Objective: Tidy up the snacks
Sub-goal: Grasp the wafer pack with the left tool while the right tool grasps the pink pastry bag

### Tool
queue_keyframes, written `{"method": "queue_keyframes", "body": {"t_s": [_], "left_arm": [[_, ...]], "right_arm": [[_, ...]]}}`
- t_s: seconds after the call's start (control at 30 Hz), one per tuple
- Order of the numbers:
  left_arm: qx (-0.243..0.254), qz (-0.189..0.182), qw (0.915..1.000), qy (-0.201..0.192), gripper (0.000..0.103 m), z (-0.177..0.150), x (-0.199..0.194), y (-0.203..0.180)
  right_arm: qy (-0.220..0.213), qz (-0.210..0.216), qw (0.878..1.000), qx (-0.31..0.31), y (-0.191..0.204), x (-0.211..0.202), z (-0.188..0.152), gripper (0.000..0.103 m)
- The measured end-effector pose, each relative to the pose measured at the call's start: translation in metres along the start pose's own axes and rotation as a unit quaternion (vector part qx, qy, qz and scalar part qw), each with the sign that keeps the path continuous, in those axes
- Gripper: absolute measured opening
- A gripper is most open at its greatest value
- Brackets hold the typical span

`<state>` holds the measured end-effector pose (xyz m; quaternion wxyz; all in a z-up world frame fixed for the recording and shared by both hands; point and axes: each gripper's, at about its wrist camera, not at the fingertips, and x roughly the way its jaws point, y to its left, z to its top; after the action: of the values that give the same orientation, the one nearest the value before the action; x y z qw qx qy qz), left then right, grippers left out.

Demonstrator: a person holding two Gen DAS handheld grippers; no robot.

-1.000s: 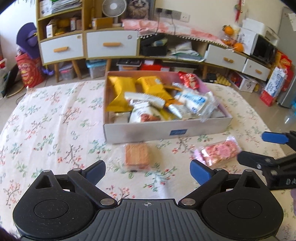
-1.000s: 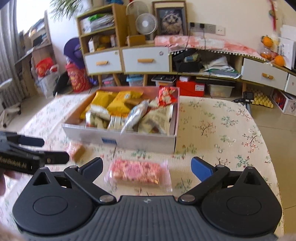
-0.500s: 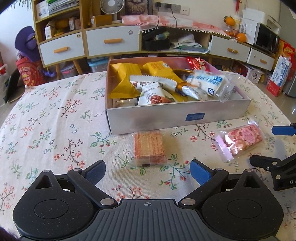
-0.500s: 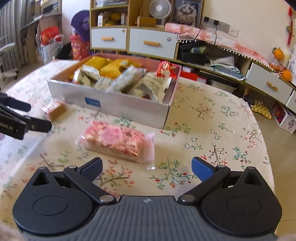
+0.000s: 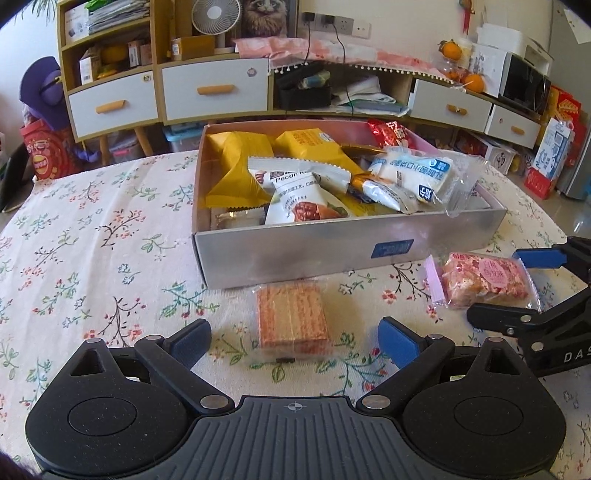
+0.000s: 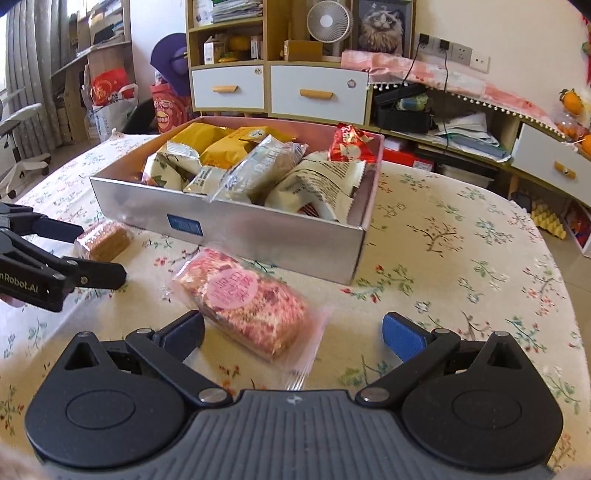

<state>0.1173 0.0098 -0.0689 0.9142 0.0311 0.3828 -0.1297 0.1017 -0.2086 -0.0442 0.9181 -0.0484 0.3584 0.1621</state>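
A living room is shown, with a drawer cabinet point(image 5: 214, 92) across the top of the frame and a fan point(image 5: 209, 20) on it. Most of the frame is filled by a counter under a floral cloth point(image 5: 92, 251), soft and likely to wrinkle if anything is dragged across it. At centre, an open silver box point(image 5: 332, 251) is packed with bagged snacks point(image 5: 306, 184); little free space is left inside.

Two wrapped snacks lie on the cloth below the box's front wall. The pink cake packet point(image 6: 243, 299) lies between the wide-apart jaws of the right gripper point(image 6: 291, 334), untouched. It is judged light and crushable, its film slippery; a gentle hold across the middle of the body is suggested, not the crimped ends. The smaller wafer packet point(image 5: 291, 321) lies between the equally spread jaws of the left gripper point(image 5: 295, 341), also untouched. It is judged light, stiff and brittle, best pinched across its long sides.
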Motion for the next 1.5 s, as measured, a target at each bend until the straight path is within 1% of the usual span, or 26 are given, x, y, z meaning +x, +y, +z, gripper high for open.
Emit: {"method": "queue_keyframes", "body": {"t_s": [0.1, 0.17, 0.3, 0.4, 0.53, 0.6, 0.63, 0.67, 0.73, 0.77, 0.97, 1.03, 1.1, 1.13, 1.17, 1.23, 1.33, 1.43, 1.5], "left_arm": [[0.002, -0.001, 1.0, -0.002, 0.097, 0.001, 0.001, 0.0], [0.003, -0.004, 1.0, -0.003, 0.095, 0.001, 0.001, -0.001], [0.004, -0.007, 1.0, -0.005, 0.087, 0.002, 0.0, -0.001], [0.003, -0.01, 0.9999, -0.005, 0.079, 0.003, -0.002, -0.002], [0.004, -0.012, 0.9999, -0.003, 0.066, 0.004, -0.004, -0.004], [0.007, -0.012, 0.9999, -0.001, 0.062, 0.005, -0.004, -0.006], [0.007, -0.012, 0.9999, 0.001, 0.059, 0.006, -0.005, -0.007], [0.006, -0.011, 0.9999, 0.002, 0.058, 0.006, -0.005, -0.008], [0.006, -0.01, 0.9999, 0.004, 0.053, 0.007, -0.006, -0.009], [0.006, -0.01, 0.9999, 0.005, 0.052, 0.007, -0.007, -0.01], [0.004, -0.004, 0.9999, 0.009, 0.043, 0.007, -0.009, -0.009], [0.002, 0.0, 0.9999, 0.01, 0.04, 0.008, -0.009, -0.008], [-0.002, 0.004, 0.9999, 0.012, 0.038, 0.009, -0.009, -0.006], [-0.004, 0.004, 0.9999, 0.012, 0.038, 0.009, -0.009, -0.005], [-0.007, 0.004, 0.9999, 0.013, 0.038, 0.009, -0.009, -0.005], [-0.007, 0.006, 0.9999, 0.014, 0.037, 0.009, -0.008, -0.004], [-0.006, 0.008, 0.9998, 0.015, 0.037, 0.009, -0.009, -0.003], [-0.005, 0.008, 0.9998, 0.015, 0.036, 0.009, -0.009, -0.003], [-0.006, 0.008, 0.9998, 0.015, 0.036, 0.009, -0.009, -0.003]], "right_arm": [[-0.002, 0.005, 1.0, -0.004, 0.004, 0.0, 0.001, 0.103], [-0.003, 0.008, 1.0, -0.008, 0.006, 0.0, 0.001, 0.102], [-0.004, 0.015, 1.0, -0.015, 0.011, -0.001, 0.002, 0.097], [-0.004, 0.019, 1.0, -0.019, 0.015, -0.003, 0.003, 0.092], [-0.003, 0.027, 0.999, -0.024, 0.018, -0.004, 0.005, 0.082], [-0.001, 0.029, 0.999, -0.026, 0.019, -0.005, 0.006, 0.078], [0.0, 0.031, 0.999, -0.028, 0.02, -0.006, 0.007, 0.074], [0.001, 0.034, 0.999, -0.03, 0.02, -0.006, 0.007, 0.07], [0.005, 0.037, 0.999, -0.033, 0.022, -0.006, 0.009, 0.067], [0.006, 0.039, 0.999, -0.034, 0.023, -0.007, 0.009, 0.064], [0.016, 0.063, 0.997, -0.043, 0.031, -0.009, 0.01, 0.057], [0.02, 0.077, 0.996, -0.049, 0.036, -0.011, 0.009, 0.057], [0.023, 0.086, 0.994, -0.056, 0.041, -0.011, 0.01, 0.058], [0.023, 0.087, 0.994, -0.059, 0.043, -0.011, 0.01, 0.061], [0.023, 0.087, 0.994, -0.059, 0.045, -0.011, 0.01, 0.064], [0.021, 0.081, 0.995, -0.059, 0.047, -0.009, 0.011, 0.066], [0.017, 0.063, 0.996, -0.057, 0.047, -0.005, 0.013, 0.075], [0.016, 0.056, 0.997, -0.052, 0.047, -0.002, 0.015, 0.075], [0.015, 0.054, 0.997, -0.051, 0.047, -0.001, 0.016, 0.073]]}}
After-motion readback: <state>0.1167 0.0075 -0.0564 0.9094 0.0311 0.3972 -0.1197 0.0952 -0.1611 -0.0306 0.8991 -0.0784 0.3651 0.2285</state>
